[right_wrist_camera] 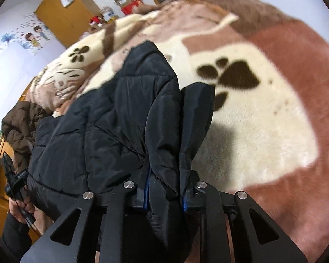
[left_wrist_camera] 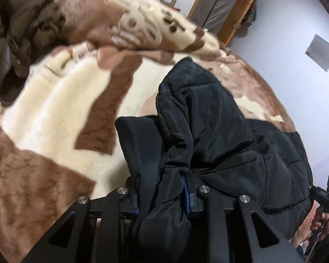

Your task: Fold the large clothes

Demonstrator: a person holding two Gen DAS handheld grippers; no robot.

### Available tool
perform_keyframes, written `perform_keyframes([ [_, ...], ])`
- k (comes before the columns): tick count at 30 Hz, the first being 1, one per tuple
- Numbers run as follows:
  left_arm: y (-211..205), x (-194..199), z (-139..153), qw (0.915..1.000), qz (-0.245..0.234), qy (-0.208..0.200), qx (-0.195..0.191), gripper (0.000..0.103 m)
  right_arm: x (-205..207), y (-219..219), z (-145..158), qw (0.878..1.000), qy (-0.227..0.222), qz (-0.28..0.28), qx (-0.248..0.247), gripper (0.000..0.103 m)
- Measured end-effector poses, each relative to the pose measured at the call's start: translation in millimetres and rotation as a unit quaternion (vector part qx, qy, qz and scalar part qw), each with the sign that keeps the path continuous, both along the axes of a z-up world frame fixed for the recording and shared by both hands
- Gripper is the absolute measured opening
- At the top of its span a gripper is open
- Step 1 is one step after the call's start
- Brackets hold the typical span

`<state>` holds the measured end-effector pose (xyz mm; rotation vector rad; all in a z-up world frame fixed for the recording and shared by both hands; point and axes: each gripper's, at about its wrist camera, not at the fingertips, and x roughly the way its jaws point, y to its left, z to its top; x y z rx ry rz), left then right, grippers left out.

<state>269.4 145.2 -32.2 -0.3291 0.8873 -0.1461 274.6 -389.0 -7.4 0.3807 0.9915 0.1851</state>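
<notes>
Over plush brown-and-cream paw-print blanket (right_wrist_camera: 263,118): black quilted puffer jacket (left_wrist_camera: 208,131), shiny nylon, bunched, lifted. Left gripper (left_wrist_camera: 164,153) clamped on one fold, right gripper (right_wrist_camera: 179,135) clamped on another. Long axis unclear. Brown puffy coat (left_wrist_camera: 22,32) crumpled beside. No legible labels.

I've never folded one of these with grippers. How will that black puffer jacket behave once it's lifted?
Probably floppy: the black puffer jacket sags in folds between the left gripper and right gripper, both clamped on it. Its sheen suggests slippery fabric. The quilted padding looks bulky but likely light, so folds may spring back.
</notes>
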Motion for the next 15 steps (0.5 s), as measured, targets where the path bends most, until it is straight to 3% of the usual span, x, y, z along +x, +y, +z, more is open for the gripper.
perform_keyframes([
  [8, 9.6, -68.5, 42.6, 0.9996, 0.000, -0.029, -0.006, 0.028, -54.3, 7.3, 30.8, 1.000, -0.025, 0.010, 0.011, 0.019],
  [15, 7.5, -81.0, 52.3, 0.9993, 0.001, -0.035, -0.008, 0.028, -65.2, 8.1, 42.2, 0.999, -0.037, 0.012, 0.014, 0.019],
])
